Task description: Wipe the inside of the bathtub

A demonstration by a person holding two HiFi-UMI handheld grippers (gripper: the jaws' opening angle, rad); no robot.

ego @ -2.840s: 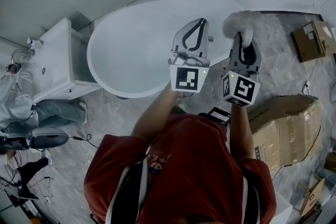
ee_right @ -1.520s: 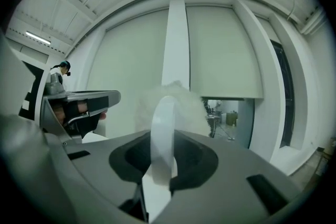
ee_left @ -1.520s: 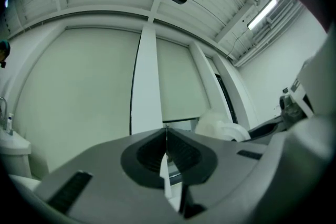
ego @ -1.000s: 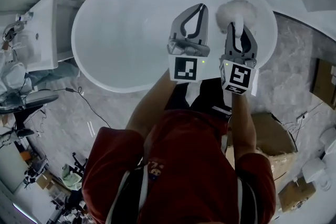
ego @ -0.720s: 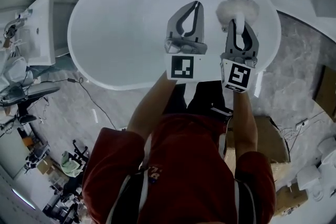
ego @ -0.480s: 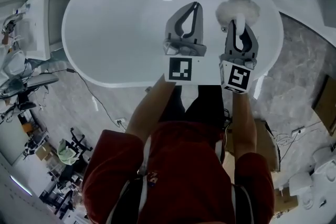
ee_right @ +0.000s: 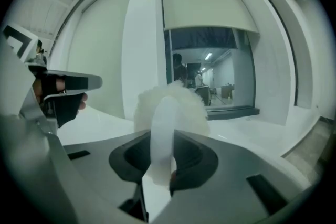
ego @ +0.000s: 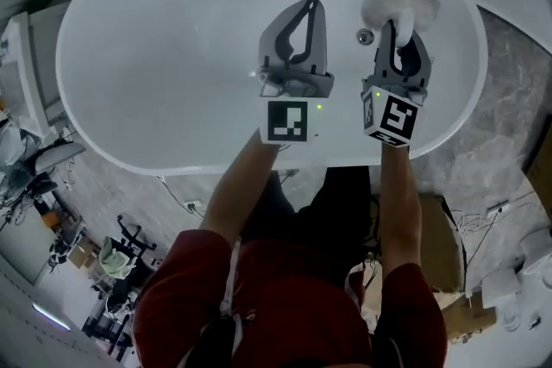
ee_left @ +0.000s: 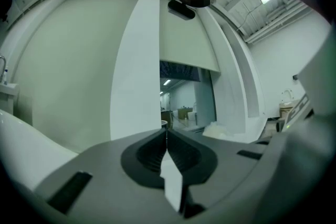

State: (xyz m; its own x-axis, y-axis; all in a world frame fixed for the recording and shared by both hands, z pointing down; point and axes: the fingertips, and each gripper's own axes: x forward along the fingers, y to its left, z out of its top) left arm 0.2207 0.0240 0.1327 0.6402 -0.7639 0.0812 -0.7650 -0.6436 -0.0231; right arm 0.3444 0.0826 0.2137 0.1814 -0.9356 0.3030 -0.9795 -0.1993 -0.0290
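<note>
A white oval bathtub (ego: 155,56) fills the upper half of the head view, with its drain (ego: 366,36) near the right end. My right gripper (ego: 399,32) is shut on the white handle (ee_right: 163,128) of a fluffy white brush (ego: 398,3), whose head (ee_right: 170,105) hangs over the tub's right end, just above the drain. My left gripper (ego: 306,6) is shut with nothing between its jaws and hovers over the tub's middle. In the left gripper view the jaw tips (ee_left: 166,136) meet.
A white pillar (ee_left: 137,60) and a dark window (ee_right: 210,78) stand behind the tub. Marble floor (ego: 509,99) lies to the right. Cables (ego: 185,201) trail on the floor at the tub's near side, and clutter (ego: 112,289) sits at the lower left.
The view has moved in over the tub, which now fills more of the frame. Both grippers have travelled from the near rim to above the basin. Their jaws are unchanged.
</note>
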